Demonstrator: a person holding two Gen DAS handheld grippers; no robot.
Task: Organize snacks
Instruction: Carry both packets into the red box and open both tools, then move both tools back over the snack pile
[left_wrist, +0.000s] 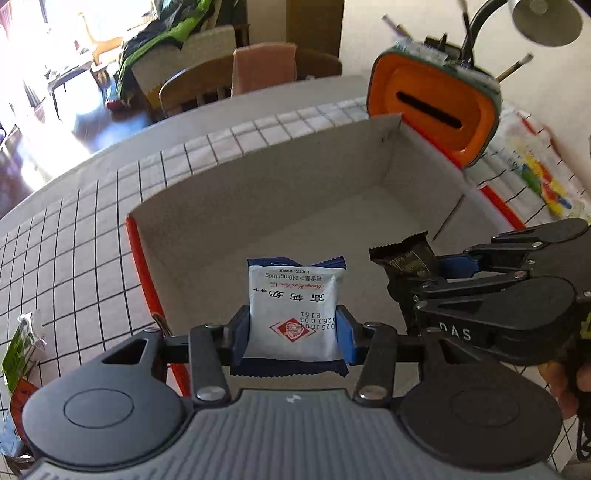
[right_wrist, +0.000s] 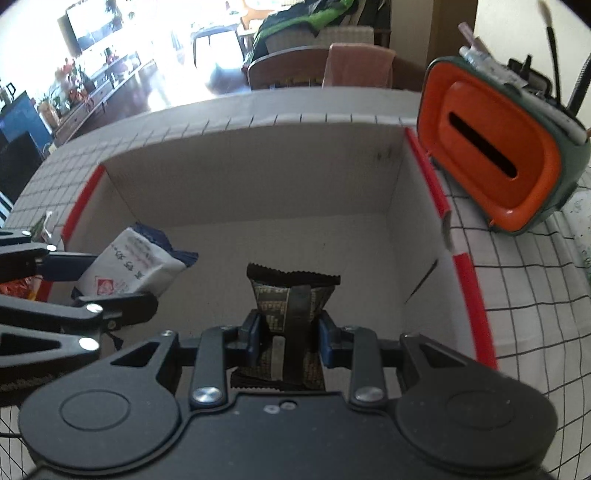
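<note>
Left gripper (left_wrist: 293, 334): jaws were closed part-way onto a white snack packet (left_wrist: 294, 310), its blue pads pressed against the packet's two sides; the packet stood between them, its printed face to the camera.
Right gripper (right_wrist: 288, 341): jaws were drawn in closer, pinching a dark snack packet (right_wrist: 291, 295) at its waist, so that the wrapper bulged above the pads.
Position of snacks: both packets were held over the near edge of the open cardboard box (left_wrist: 280, 206), side by side and apart.
Left wrist view only: showed loose wrappers (left_wrist: 22, 343) on the gridded tablecloth (left_wrist: 74, 229) to the left of the box, and a lamp head (left_wrist: 546, 18) at top right.
Right wrist view only: showed the box floor (right_wrist: 295, 240) in full and bare, and both red-edged side walls.
Materials: box was plain pale card with red outer faces; white packet was glossy film with crimped blue ends and a red diamond mark; dark packet was black, with serrated ends.
Neighbouring item: an orange-faced holder (right_wrist: 491, 155) with a dark slot and green body stood just beside the box's right far corner.
</note>
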